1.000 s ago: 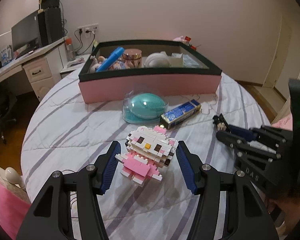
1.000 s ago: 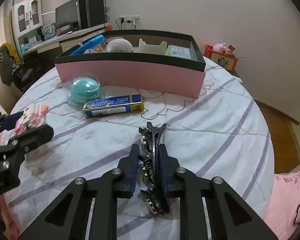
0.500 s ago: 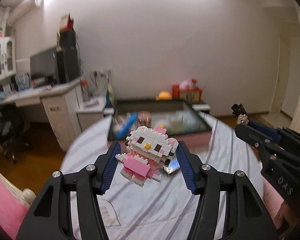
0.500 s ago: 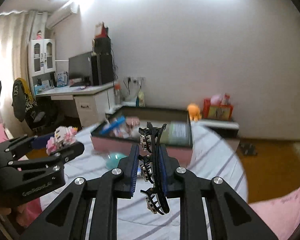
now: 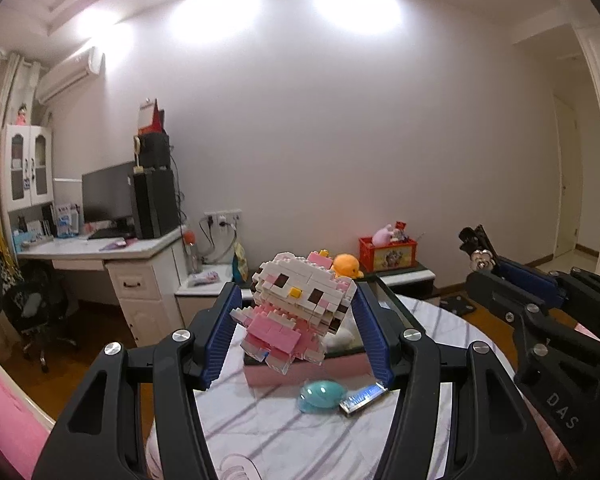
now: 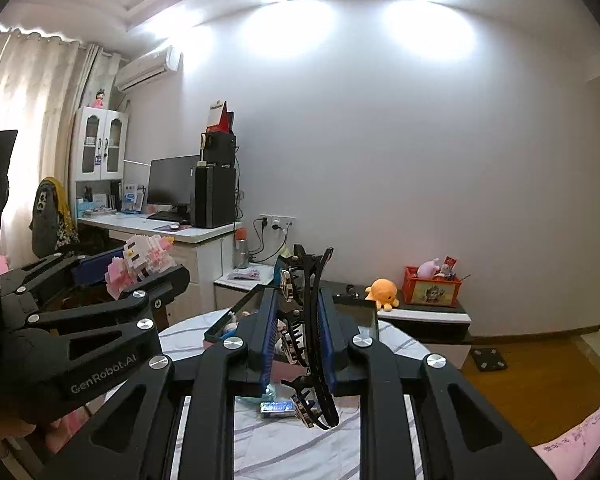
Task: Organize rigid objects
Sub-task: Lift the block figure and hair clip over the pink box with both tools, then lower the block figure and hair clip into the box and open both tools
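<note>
1. The block-built cat figure (image 5: 300,312), white head over a pink body, hangs in the air between the blue pads of the left gripper (image 5: 296,332). The pads touch its two sides, so the jaws are clamped on it. It is tilted, head leaning to the left of the view.
2. In the right wrist view the same figure (image 6: 140,264) shows at far left, held high in the left gripper (image 6: 136,276), well above the table.
3. The black hair claw clip (image 6: 308,332), with jewelled trim, stands nearly upright between the pads of the right gripper (image 6: 298,336). The jaws are closed tight on it; its toothed end sticks out below the fingers.
4. From the left wrist, the right gripper (image 5: 500,268) appears at right with the tip of the clip (image 5: 476,244) poking out past its fingertips.
5. Both held things are lifted clear of the round table (image 5: 260,432), which wears a white cloth with purple stripes.
6. On the cloth lie a teal domed case (image 5: 320,394) and, just beside it, a blue tin (image 5: 362,398).
7. Behind them stands the pink box (image 5: 276,374) with a dark rim; things lie inside it, too hidden to name.
8. Farther off are a white desk (image 5: 100,252) with a monitor (image 5: 108,196), and a low cabinet with an orange plush (image 5: 346,266) and a red crate (image 5: 388,252).
</note>
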The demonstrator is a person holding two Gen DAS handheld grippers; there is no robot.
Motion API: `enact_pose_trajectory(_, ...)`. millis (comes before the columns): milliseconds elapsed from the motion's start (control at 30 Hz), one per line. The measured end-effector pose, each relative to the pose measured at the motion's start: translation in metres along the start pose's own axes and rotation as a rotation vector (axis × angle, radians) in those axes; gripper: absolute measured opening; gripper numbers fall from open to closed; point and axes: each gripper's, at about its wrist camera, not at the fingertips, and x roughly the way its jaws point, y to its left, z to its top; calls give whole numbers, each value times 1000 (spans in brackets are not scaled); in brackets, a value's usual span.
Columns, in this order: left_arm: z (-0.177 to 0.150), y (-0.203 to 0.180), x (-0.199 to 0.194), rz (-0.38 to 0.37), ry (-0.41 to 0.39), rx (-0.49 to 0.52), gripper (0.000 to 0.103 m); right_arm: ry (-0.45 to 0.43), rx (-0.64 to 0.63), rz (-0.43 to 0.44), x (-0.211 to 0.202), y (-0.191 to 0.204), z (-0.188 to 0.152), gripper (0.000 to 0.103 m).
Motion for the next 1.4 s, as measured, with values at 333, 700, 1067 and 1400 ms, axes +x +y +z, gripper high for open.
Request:
enact_pose_trajectory(333,7,2,14,8,-19,7,58,5,0,-6,19,-2,5,20)
enact_pose_trajectory(700,10,0,72,-19,47,19,59,53,4,-4,68,-17,4,20)
enact_pose_trajectory(1067,-14,6,220,-68,290,9,58,229,12,-9,171,-55,-23,20)
enact_pose_trajectory(1400,-59,-2,299,-39,463,44,59,427,-36,7,243,-55,-65,20)
